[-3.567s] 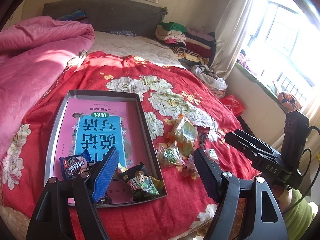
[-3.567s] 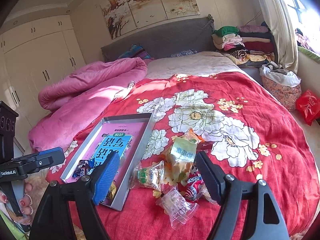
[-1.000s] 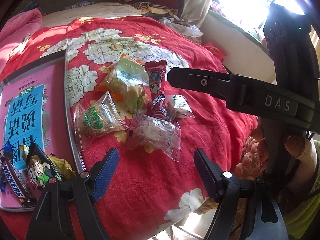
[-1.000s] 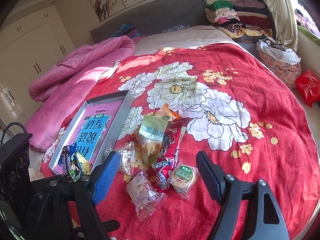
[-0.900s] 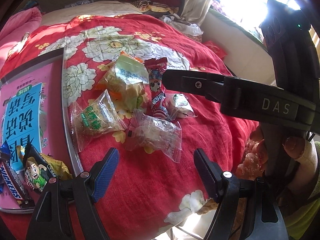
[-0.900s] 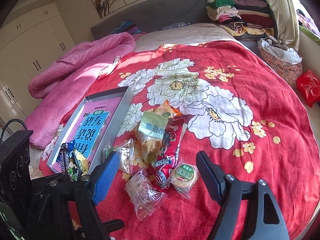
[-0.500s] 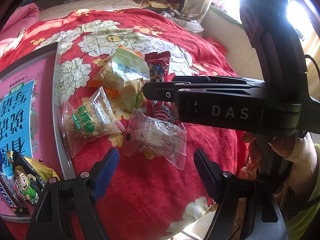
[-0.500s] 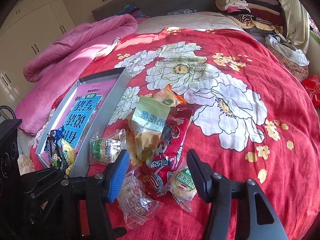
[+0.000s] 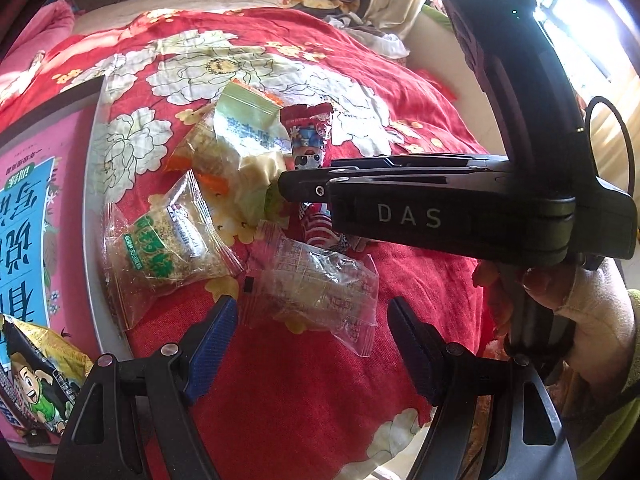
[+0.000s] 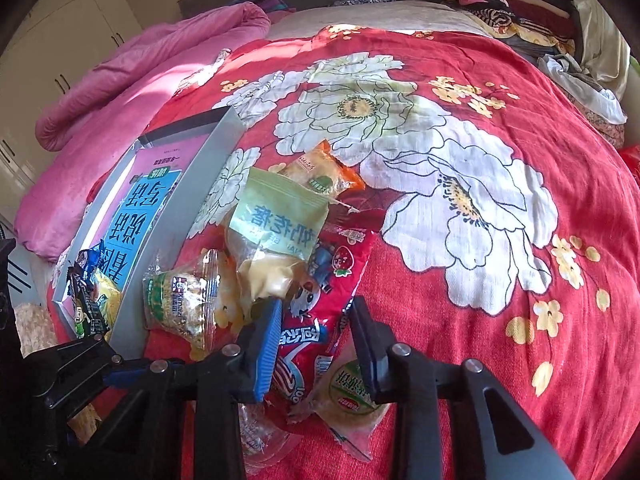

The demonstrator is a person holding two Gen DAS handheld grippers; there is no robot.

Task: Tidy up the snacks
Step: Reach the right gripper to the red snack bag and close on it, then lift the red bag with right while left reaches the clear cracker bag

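Observation:
Loose snacks lie on the red flowered bedspread (image 10: 500, 280) beside a grey tray (image 10: 208, 160) holding a pink book. My right gripper (image 10: 316, 320) is low over the pile. Its jaws are closing, with the red panda packet (image 10: 324, 280) between them and the pads at its two edges, no squeeze visible. In the left wrist view the right gripper (image 9: 288, 190) reaches in from the right. My left gripper (image 9: 312, 316) is open just above a clear-wrapped snack (image 9: 316, 284), not touching it. A cartoon packet (image 9: 36, 384) lies in the tray (image 9: 90, 200).
Around the red packet lie a pale green packet (image 10: 280, 216), an orange packet (image 10: 320, 168), a green-labelled grain cake (image 10: 184, 292) and a round cake (image 10: 352, 388). A pink quilt (image 10: 140, 64) fills the far left, folded clothes (image 10: 500, 0) the far right. A hand (image 9: 560, 292) holds the right gripper.
My right gripper has dropped toward the pile and its jaws have narrowed around the red panda packet. My left gripper has crept a little closer to the clear-wrapped snack, still wide.

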